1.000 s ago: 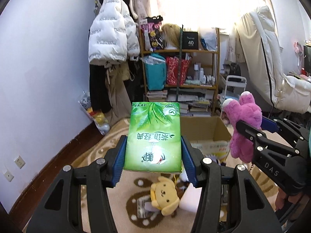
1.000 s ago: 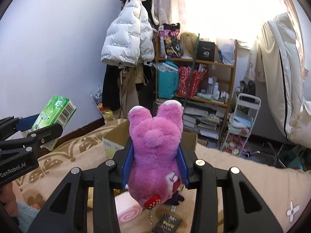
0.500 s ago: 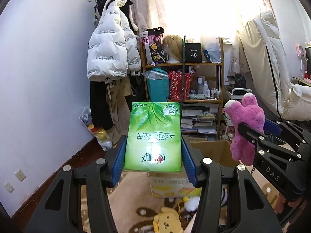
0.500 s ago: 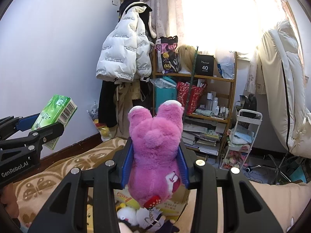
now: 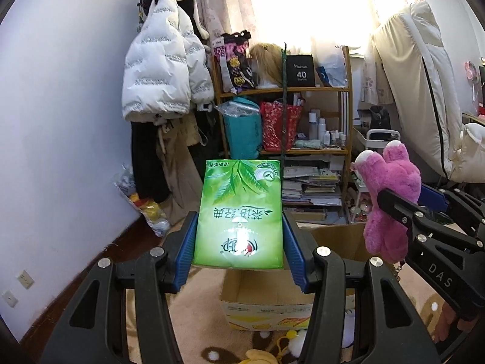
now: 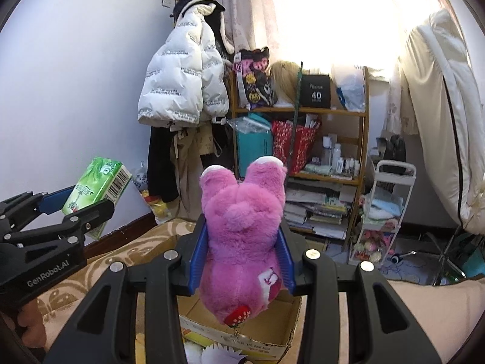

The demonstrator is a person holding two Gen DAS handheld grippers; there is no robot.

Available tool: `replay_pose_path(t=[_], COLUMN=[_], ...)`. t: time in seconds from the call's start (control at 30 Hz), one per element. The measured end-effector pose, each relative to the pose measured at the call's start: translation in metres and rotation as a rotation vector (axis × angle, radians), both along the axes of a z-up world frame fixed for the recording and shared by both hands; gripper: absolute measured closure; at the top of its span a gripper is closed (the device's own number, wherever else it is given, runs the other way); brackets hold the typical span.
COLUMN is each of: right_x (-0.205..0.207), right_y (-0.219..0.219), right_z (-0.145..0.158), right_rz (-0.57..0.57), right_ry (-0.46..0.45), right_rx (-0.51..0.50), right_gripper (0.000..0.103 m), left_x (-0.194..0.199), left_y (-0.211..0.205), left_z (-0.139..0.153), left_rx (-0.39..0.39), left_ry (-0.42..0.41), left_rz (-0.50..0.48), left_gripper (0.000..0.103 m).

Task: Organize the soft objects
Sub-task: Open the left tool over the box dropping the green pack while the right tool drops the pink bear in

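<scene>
My left gripper [image 5: 239, 239] is shut on a green tissue pack [image 5: 239, 212], its blue pads pressing both long sides. My right gripper [image 6: 242, 253] is shut on a pink plush bear [image 6: 242, 230] with white-tipped ears and a strawberry tag hanging below. Both are held in the air above an open cardboard box [image 5: 266, 306] on the beige rug. In the left wrist view the pink plush bear [image 5: 388, 200] and right gripper [image 5: 397, 203] show at the right; in the right wrist view the green tissue pack [image 6: 98, 186] and left gripper [image 6: 88, 200] show at the left.
A yellow plush toy [image 5: 260, 356] and a white one [image 6: 218, 353] lie on the rug [image 5: 200, 300] near the box's front. Behind stand a cluttered wooden shelf [image 5: 291, 121], hung coats [image 5: 163, 72], a small white cart [image 6: 385, 212] and a white bed cover [image 6: 445, 121].
Both grippers have moved forward with their loads; the cardboard box now lies right below and in front of them, and the toys on the rug have slid toward the bottom edge.
</scene>
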State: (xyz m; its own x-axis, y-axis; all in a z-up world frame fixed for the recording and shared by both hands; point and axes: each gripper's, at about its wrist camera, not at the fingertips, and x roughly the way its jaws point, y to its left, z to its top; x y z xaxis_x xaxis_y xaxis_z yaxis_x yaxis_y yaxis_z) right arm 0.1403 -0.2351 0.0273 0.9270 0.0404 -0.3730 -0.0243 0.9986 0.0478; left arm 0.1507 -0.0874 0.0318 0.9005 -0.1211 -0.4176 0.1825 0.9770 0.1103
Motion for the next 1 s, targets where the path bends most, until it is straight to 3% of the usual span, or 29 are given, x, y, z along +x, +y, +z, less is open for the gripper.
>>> replay_pose_path(t=[0.33,0.47,0.7,0.83,1.0], right_x=[0.019,0.025,0.028,0.028,0.023], right_y=[-0.007,-0.006,-0.011,-0.014,-0.016], right_z=[-0.042,-0.051,-0.061,-0.063,-0.059], right_rz=[-0.017,-0.022,-0.029,-0.032,-0.036], right_ry=[0.102,0.133,0.165,0.168,0.154], right_rx=[-0.013,-0.014,0.012,0.028,0.03], right_gripper=[0.059,0.059,0.056,0.054,0.045], left_x=[0.017,0.031,0.034,0.034,0.034], left_y=[-0.012,-0.014,-0.012,-0.007,-0.003], left_z=[-0.037,-0.055,-0.061,-0.063,-0.063], left_rx=[0.032,0.022,0.023,0.03,0.05], left_ry=[0.073,0.155,0.182,0.198,0.206], left_rz=[-0.016,-0.016,0.001,0.019,0.042], left_gripper=[0.05,0.051,0.05,0.045,0.035])
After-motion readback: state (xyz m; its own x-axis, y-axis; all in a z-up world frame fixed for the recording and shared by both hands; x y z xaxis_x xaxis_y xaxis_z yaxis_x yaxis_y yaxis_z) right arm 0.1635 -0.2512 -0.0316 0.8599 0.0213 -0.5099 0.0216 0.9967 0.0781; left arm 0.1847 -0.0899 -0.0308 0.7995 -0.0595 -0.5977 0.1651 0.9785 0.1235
